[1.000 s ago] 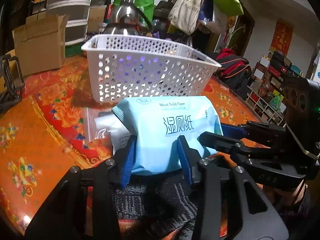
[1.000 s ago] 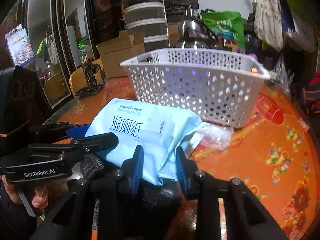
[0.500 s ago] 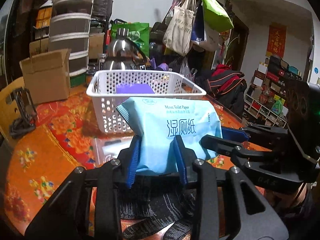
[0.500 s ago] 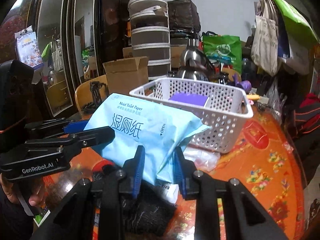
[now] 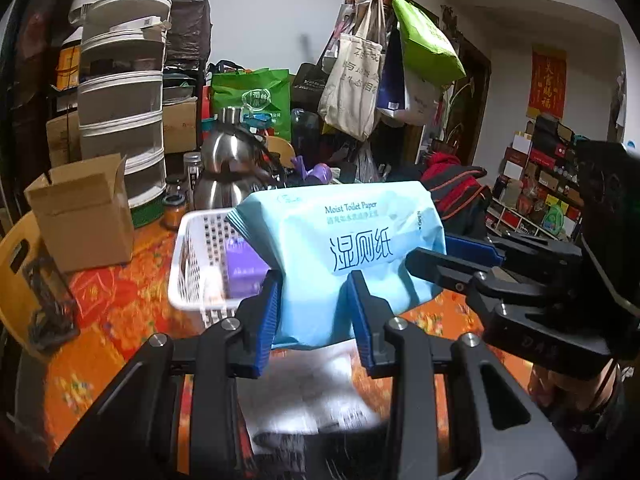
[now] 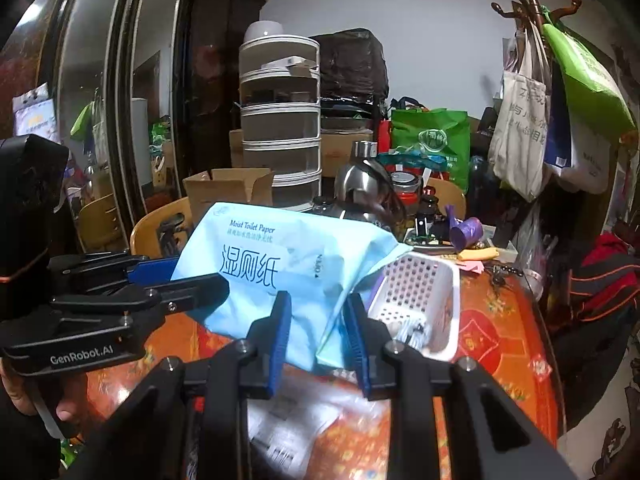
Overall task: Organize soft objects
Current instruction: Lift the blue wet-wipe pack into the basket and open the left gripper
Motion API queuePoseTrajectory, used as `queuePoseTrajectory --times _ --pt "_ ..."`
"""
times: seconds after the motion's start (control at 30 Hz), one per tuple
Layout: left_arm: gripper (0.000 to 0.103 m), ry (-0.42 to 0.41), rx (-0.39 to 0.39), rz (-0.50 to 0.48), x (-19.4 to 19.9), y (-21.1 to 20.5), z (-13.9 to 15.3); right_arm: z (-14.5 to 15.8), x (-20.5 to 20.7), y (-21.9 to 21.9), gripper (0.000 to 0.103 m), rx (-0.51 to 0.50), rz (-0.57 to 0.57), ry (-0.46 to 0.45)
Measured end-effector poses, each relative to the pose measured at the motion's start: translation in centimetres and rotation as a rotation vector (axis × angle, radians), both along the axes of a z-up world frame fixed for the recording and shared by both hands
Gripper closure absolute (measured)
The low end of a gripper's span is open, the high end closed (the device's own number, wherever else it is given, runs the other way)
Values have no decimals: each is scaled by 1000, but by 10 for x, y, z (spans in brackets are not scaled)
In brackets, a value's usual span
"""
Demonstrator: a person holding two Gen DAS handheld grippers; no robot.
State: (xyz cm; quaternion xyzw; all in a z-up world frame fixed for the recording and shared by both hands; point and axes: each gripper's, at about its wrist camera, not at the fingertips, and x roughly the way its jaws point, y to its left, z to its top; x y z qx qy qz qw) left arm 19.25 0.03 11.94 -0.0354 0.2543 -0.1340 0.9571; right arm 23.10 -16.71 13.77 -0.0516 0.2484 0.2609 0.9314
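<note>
A light blue pack of moist toilet paper [image 5: 352,248] is held in the air by both grippers. My left gripper [image 5: 316,300] is shut on its near left edge; my right gripper [image 6: 316,324] is shut on its right end, and the pack [image 6: 272,272] shows there too. The pack hangs above and in front of a white perforated basket [image 5: 200,264], which holds a purple pack [image 5: 244,264]. The basket [image 6: 420,300] lies just right of the pack in the right wrist view. A clear plastic bag [image 5: 304,392] and dark cloth lie blurred below on the table.
The red-orange patterned table [image 6: 500,332] carries a cardboard box [image 5: 80,216], a steel kettle [image 5: 228,172], jars and clutter behind the basket. A stacked grey container [image 6: 280,120] and hanging bags [image 5: 360,80] stand at the back. A wooden chair [image 5: 16,272] is at the left.
Both grippers have lifted the blue pack well up off the table; the basket now sits lower in view and its inside shows. The dark cloth stays below.
</note>
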Motion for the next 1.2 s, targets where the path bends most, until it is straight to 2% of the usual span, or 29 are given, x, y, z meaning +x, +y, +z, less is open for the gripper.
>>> queuePoseTrajectory --times 0.13,0.27,0.47,0.53,0.67,0.93,1.1,1.2 --pt "72 20 -7 3 39 3 22 6 36 3 80 -1 -4 29" --pt "72 57 -6 25 80 7 24 -6 74 13 80 -29 -17 66" --pt "72 147 -24 47 143 18 -15 -50 126 21 80 -41 -26 158" --pt "72 180 -32 52 159 20 -33 -60 131 21 80 -39 -30 168" --pt "72 214 -22 55 176 20 -55 -75 141 23 80 -41 -31 190" --pt "72 268 0 79 201 24 -86 -103 150 35 80 -107 -32 223" --pt "72 301 10 84 210 25 -101 -107 153 37 79 -134 -75 227" --pt "71 314 26 98 214 25 -105 -107 154 33 74 -138 -93 237"
